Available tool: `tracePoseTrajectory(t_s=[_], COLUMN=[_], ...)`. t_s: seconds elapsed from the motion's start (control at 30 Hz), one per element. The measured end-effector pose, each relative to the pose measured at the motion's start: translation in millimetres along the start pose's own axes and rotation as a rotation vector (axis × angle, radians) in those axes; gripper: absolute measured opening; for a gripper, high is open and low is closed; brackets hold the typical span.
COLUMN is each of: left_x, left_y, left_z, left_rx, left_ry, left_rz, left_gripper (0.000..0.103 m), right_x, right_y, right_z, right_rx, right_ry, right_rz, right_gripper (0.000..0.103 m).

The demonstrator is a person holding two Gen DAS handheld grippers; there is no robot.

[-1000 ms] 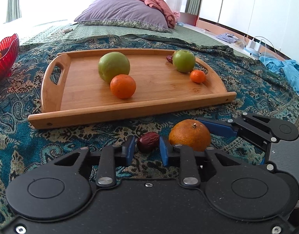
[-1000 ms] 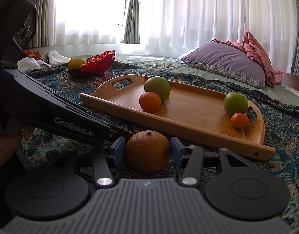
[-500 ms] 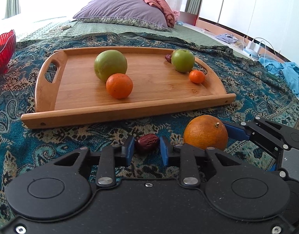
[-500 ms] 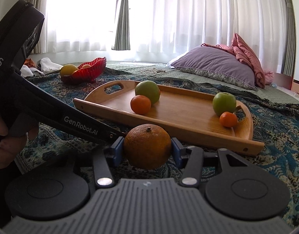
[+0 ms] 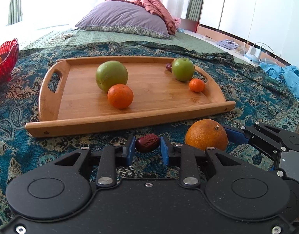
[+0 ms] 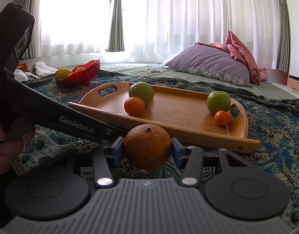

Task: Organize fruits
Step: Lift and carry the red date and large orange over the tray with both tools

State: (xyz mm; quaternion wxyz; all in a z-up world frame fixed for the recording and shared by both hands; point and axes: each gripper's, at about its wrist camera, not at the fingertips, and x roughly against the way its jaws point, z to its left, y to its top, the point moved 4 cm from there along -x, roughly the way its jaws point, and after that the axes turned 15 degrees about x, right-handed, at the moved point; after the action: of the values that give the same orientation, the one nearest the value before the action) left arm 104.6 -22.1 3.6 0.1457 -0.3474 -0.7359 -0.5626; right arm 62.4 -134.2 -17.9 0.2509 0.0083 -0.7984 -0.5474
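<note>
The left claw (image 5: 147,149) is shut tight on a small dark red date (image 5: 147,142). The right claw (image 6: 147,149) squeezes a big orange (image 6: 147,146), with a blue pad pressed on each side of it. Both fruits hang just above the patterned blanket (image 5: 17,148) on the bed. The wooden tray (image 5: 130,120) sits just ahead of both claws. It already has two green apples and two little oranges on it.

I think both fruits are picked up and ready to go. Next, each claw should lift over the tray's front rim, move forward, and let go gently so nothing rolls.

White letters on the left claw's side read "GenRobot.AI" (image 6: 77,127).
</note>
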Motion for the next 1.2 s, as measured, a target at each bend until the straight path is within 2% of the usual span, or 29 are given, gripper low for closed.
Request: tracePoseTrajectory(t_s=[0.33,0.73,1.2], left_x=[15,-1,-40], left_y=[27,70,95], left_z=[12,47,71], left_rx=[0.04,0.106,0.15], left_ry=[0.043,0.136,0.192], left_rz=[-0.095,-0.159,-0.158], left_gripper=[0.026,0.026,0.026], right_x=[-4,-40,-97], right_y=[13,46,65], right_z=[-12,-39,-71], right_rx=[-0.02,-0.025,-0.102], right_ry=[-0.03,-0.093,-0.125], right_rz=[-0.014,0.003,0.076], right_gripper=[0.054,0.054,0.054])
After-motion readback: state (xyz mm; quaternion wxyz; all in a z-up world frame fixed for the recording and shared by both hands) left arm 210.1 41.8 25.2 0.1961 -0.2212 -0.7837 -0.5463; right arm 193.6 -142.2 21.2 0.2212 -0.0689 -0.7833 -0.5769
